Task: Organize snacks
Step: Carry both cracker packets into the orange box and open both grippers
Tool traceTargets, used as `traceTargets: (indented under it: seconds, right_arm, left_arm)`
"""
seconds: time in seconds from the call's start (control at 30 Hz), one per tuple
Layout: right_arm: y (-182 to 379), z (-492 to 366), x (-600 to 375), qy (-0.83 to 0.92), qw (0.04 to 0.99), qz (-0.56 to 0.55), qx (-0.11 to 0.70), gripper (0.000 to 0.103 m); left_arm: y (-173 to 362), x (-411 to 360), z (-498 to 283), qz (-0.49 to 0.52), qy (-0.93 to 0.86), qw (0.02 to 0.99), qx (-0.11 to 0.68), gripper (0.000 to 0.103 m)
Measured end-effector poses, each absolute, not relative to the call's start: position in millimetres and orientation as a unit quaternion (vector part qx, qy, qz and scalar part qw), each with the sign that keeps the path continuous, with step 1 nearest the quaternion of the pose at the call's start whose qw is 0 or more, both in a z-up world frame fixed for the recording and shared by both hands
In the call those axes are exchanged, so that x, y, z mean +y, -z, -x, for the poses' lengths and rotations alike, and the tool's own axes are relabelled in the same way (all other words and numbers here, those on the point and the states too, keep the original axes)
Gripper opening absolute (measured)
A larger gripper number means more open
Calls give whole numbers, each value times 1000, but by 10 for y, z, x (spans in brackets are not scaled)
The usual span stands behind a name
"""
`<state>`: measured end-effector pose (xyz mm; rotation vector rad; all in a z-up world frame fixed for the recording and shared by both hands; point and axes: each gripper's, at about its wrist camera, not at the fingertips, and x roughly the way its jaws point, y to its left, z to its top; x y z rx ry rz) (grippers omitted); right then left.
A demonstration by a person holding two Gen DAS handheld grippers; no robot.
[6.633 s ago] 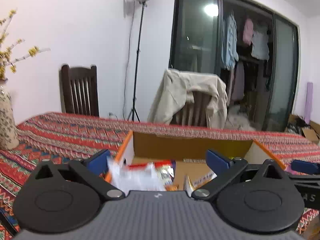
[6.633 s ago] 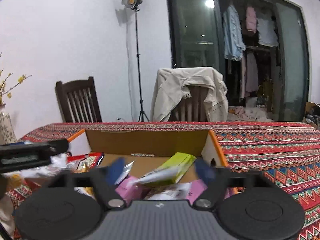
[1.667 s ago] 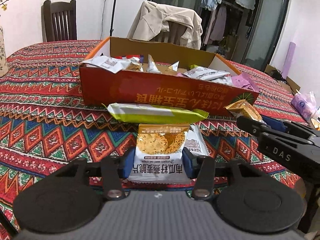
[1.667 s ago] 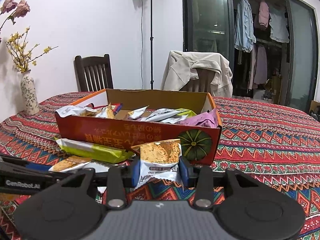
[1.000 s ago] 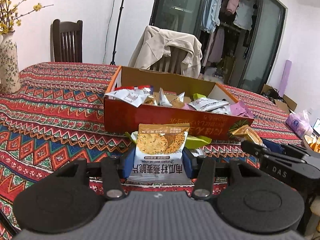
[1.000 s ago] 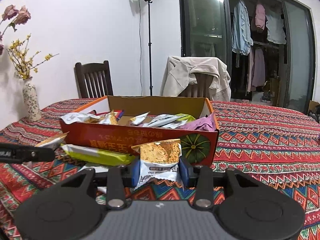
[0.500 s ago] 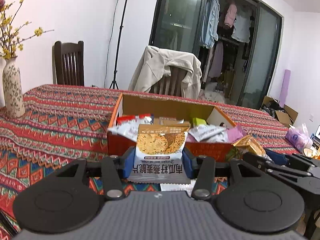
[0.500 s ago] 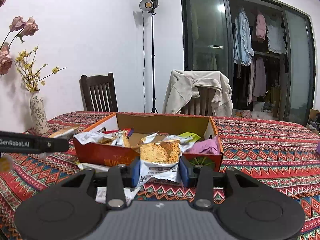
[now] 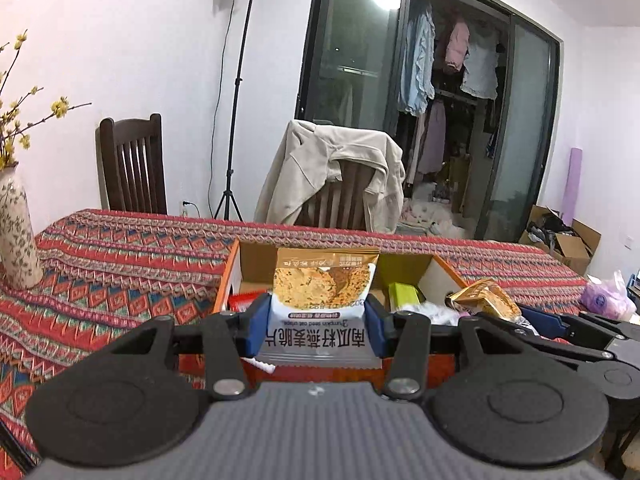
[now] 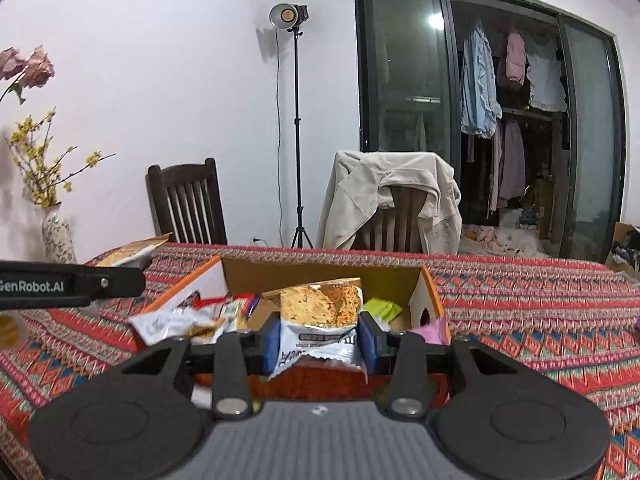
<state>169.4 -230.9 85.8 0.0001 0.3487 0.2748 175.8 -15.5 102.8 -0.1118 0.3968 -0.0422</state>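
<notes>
both grippers raised, left gripper (image 9: 318, 322) and right gripper (image 10: 320, 336) level over box (image 10: 320, 276)

- Left gripper (image 9: 318, 326): matte black linkage arms, blue finger pads (image 9: 258, 322), silver pivot screws, two round black discs flanking a ribbed grey body.
- Right gripper (image 10: 319, 342): same black-and-grey build, blue pads (image 10: 272, 340).
- White "GenRobot.AI" lettering on a black bar.
</notes>
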Motion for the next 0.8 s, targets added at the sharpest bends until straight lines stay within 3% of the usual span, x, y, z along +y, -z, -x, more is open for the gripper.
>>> traceTargets:
  seconds: [0.37,0.8]
  right_arm:
    - [-891,-2354,-2181,-117,977,-5,178,39]
    - [-519,-2847,-2252,-105,975,-27,195,39]
  left_arm:
    - [-1004,-181,-2459,72,-11,974,212,50]
    - [-535,-117,-2954,61,-36,974,214,50]
